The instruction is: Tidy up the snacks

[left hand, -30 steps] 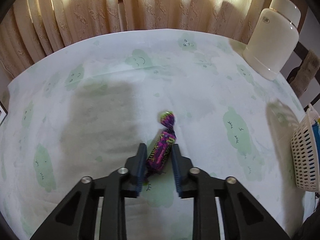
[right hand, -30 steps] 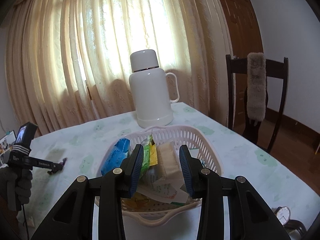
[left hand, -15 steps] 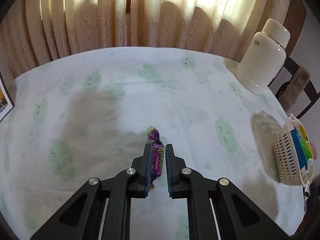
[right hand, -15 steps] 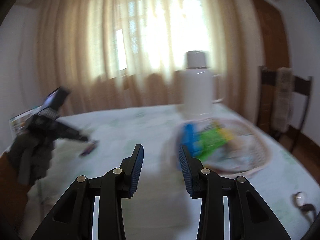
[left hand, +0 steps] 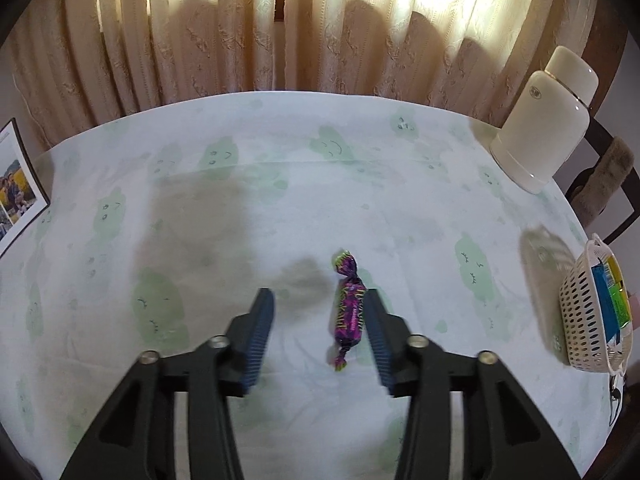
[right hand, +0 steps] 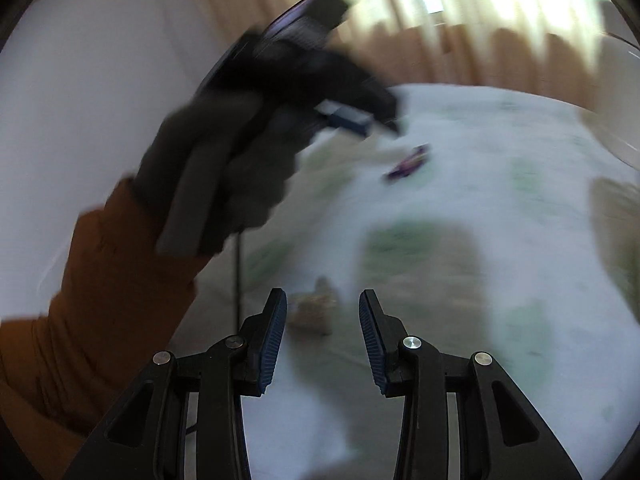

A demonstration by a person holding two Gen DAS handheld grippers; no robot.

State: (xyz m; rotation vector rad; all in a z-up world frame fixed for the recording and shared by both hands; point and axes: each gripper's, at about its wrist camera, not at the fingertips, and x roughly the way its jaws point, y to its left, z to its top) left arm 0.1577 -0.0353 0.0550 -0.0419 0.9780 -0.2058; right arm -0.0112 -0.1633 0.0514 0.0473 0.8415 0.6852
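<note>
Fingers of left gripper (left hand: 318, 312) spread wide, purple candy (left hand: 349, 312) between; right gripper (right hand: 323, 316) released.

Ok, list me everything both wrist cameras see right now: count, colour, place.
candy: one, purple wrapper, on the tablecloth beside the left gripper's right finger
basket: one, cream, table's right edge, holding blue and green packs
thermos: one, white, far right corner of the table
tablecloth: one, pale with green clouds, covers the table
photo: one, left edge of the table
curtains: beige, behind the table
chair: one, dark, behind the thermos
left gripper: black, open
right gripper: black, open, blurred view
</note>
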